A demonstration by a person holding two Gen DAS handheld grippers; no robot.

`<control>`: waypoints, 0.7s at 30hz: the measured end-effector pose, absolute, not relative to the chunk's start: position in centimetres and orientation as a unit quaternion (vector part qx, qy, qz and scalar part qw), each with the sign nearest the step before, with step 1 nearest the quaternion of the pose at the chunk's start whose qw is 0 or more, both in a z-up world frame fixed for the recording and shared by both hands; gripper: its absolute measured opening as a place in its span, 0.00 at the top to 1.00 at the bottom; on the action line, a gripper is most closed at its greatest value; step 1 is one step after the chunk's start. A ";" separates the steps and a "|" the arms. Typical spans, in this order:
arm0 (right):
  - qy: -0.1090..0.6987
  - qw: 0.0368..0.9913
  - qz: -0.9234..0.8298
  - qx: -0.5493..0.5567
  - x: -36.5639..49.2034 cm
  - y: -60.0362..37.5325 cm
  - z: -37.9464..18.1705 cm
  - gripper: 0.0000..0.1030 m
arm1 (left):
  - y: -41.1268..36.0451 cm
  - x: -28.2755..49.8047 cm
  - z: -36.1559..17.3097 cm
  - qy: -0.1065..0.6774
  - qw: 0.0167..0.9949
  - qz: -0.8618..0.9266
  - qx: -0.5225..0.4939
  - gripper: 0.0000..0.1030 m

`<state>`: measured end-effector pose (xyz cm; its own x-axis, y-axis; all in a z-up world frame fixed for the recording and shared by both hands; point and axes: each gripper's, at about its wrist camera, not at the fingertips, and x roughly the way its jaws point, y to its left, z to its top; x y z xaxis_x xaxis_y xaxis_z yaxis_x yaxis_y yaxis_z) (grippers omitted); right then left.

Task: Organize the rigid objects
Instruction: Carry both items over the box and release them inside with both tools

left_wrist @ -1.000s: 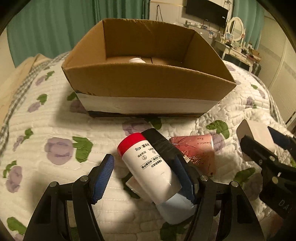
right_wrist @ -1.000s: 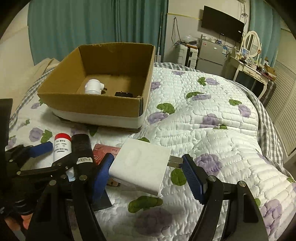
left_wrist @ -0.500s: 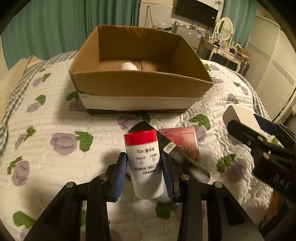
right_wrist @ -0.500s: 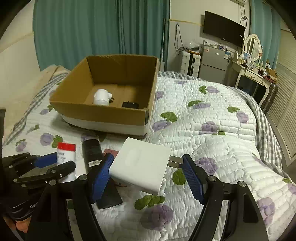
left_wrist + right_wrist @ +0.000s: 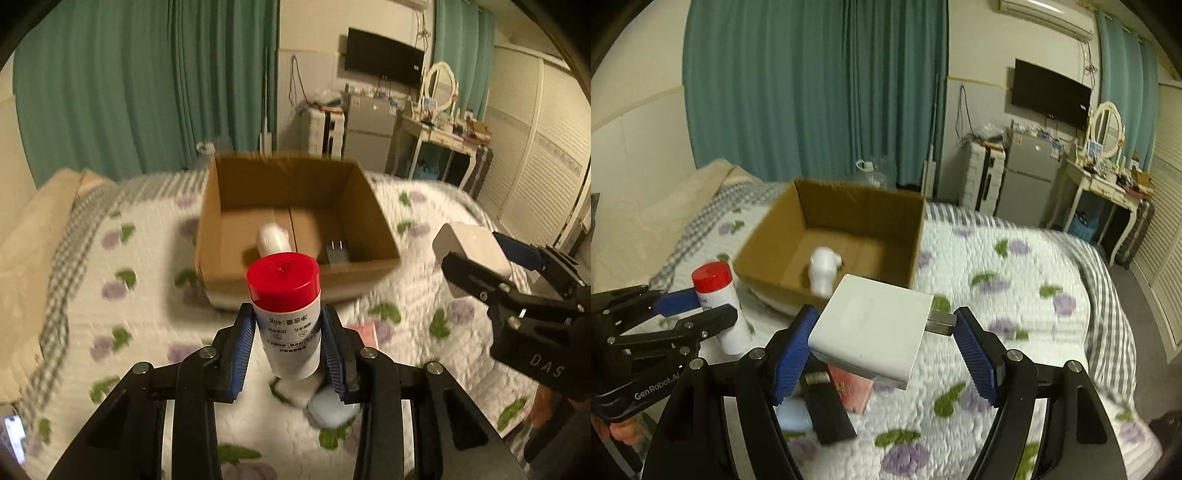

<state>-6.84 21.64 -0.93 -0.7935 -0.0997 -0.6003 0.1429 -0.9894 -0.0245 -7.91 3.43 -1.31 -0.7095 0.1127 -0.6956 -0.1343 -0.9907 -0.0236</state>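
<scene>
Bedding fills most of both views: a white quilted bedspread [image 5: 1015,280] printed with purple flowers and green leaves, with a grey checked border along its edges. On it sits an open brown cardboard box [image 5: 295,195], its flaps gone and its inside on show. On the box floor lies a white rounded plastic bottle [image 5: 823,271], and near the front right corner a small dark plug-like item [image 5: 337,252], too blurred to name more closely.

The right gripper [image 5: 886,350] holds a white square power adapter [image 5: 875,328] clear of the bedspread, in front of the box; one blue pad presses the adapter's flat side and the other meets its metal prongs, so the jaws stand fairly wide apart. The left gripper [image 5: 290,343] is clamped on a white cylindrical bottle with a red cap [image 5: 286,314], upright and raised above the bedspread, just in front of the box's near wall, both blue pads against its sides.

Below the grippers, on the bedspread, lie a flat black rectangular object [image 5: 827,410], a pink-red packet [image 5: 851,391] touching it, and a pale blue rounded item [image 5: 332,408] partly hidden by the left fingers.
</scene>
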 end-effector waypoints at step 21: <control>0.019 0.095 -0.956 0.278 -17.8 20.1 0.5 0.28 | 3.1 -19.9 -0.9 0.065 0.039 0.917 -0.393 0.64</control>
